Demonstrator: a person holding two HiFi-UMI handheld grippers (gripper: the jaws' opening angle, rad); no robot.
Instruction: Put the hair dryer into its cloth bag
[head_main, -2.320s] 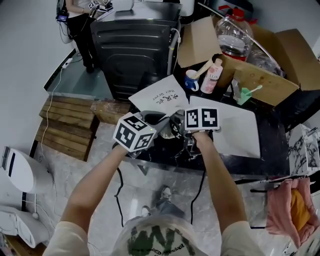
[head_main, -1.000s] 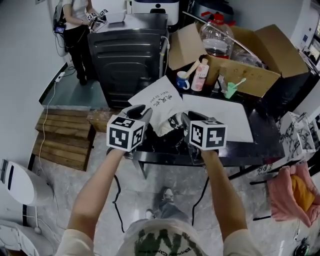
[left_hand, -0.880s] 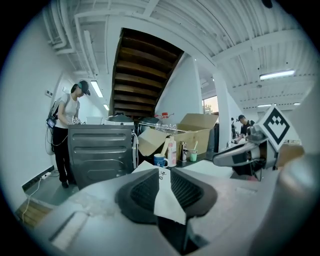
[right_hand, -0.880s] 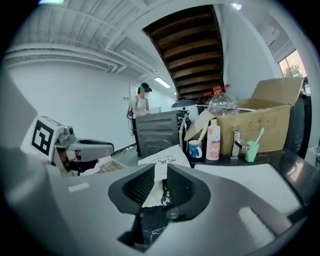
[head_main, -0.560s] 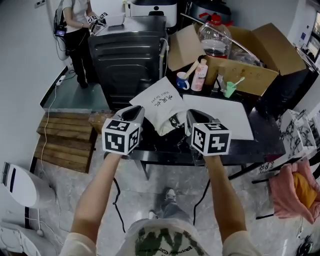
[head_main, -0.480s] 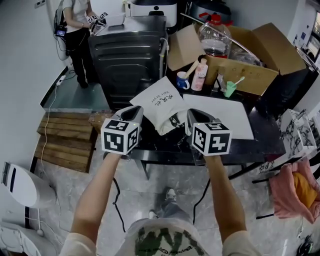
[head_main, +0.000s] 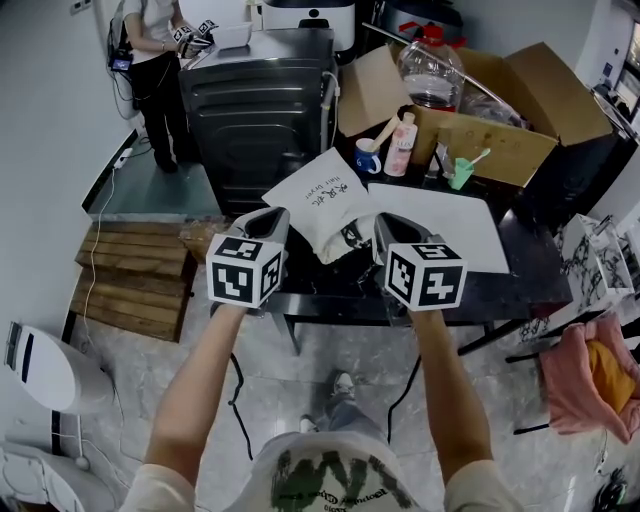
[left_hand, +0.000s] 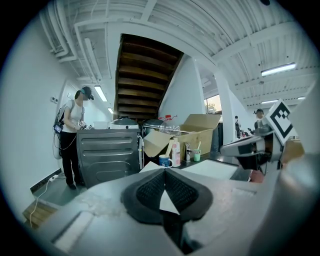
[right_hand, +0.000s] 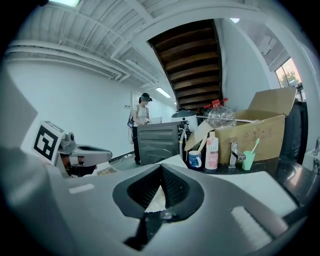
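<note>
Left tool (head_main: 268, 220), right tool (head_main: 386, 226) withdrew, closing, off white cloth bag (head_main: 318, 195)

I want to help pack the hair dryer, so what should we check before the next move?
1. Cloth bag lying on the table: ok.
2. Hair dryer fully inside the bag: cannot tell; something dark shows at its near edge.
3. Left gripper jaws together, nothing between them: ok.
4. Right gripper jaws together, nothing between them: ok.
5. Mug and bottle upright behind the bag, apart from it: ok.
</note>
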